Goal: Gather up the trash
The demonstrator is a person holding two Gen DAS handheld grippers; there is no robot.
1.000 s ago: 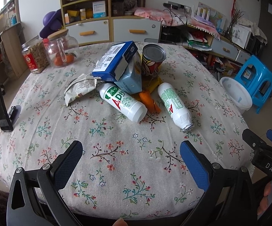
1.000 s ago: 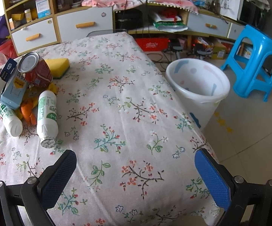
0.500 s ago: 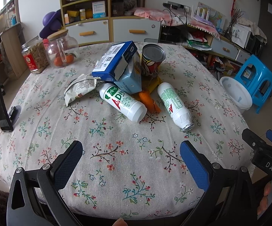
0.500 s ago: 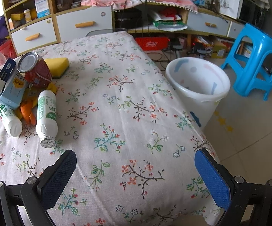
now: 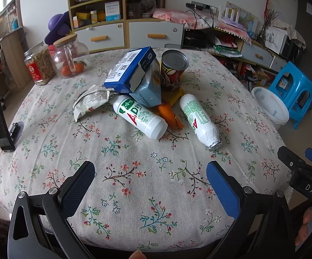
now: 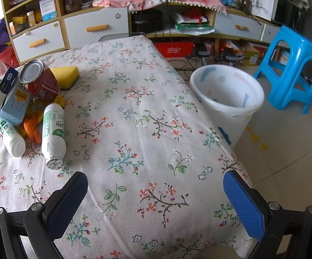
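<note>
Trash heap mid-surface (image 5: 134,183), floral cloth: two white bottles lying flat, green labels with red "AD" – left bottle (image 5: 139,116), right bottle (image 5: 199,120), foil-sealed mouth toward camera. Orange peel (image 5: 170,116) between them. Blue carton (image 5: 132,71) with barcode leans on pale-blue carton (image 5: 147,90); red can (image 5: 173,69) upright beside; crumpled wrapper (image 5: 91,103) to left. Yellow sponge (image 6: 66,76) behind can. White bin (image 6: 227,99) on floor beside surface, blue stool (image 6: 294,69) beyond. Left claw (image 5: 150,181) spread, empty, short of heap. Right claw (image 6: 156,196) spread, empty; body reads "DAS".
</note>
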